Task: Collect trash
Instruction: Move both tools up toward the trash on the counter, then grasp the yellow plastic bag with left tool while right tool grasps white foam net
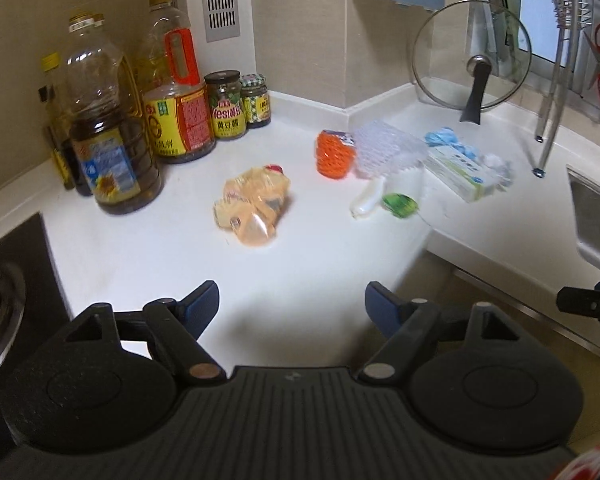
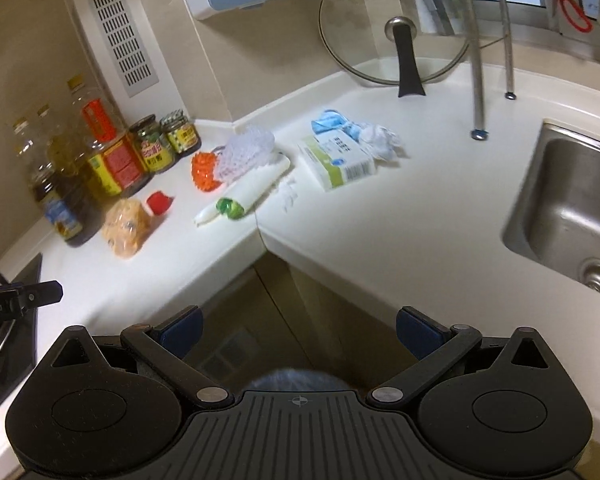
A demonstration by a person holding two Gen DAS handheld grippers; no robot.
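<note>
Trash lies scattered on the white L-shaped counter (image 1: 320, 272). There is a crumpled orange-yellow plastic bag (image 1: 254, 204) (image 2: 126, 226), an orange foam net (image 1: 334, 154) (image 2: 204, 172) and a white foam net (image 1: 384, 152) (image 2: 246, 152). Further along lie a white wrapper with a green end (image 1: 398, 204) (image 2: 230, 206), a white-green box (image 1: 458, 172) (image 2: 338, 162), a blue mask (image 1: 442, 138) (image 2: 328, 122) and crumpled tissue (image 1: 498, 166) (image 2: 382, 140). My left gripper (image 1: 292, 300) hovers open over the counter, short of the bag. My right gripper (image 2: 299, 324) is open and empty off the counter's inner corner.
Oil bottles (image 1: 108, 148) and jars (image 1: 226, 106) stand at the back left, beside a stove (image 1: 4, 292). A glass lid (image 1: 472, 54) leans on the back wall. A steel sink (image 2: 572, 208) and rack legs (image 2: 478, 80) are on the right.
</note>
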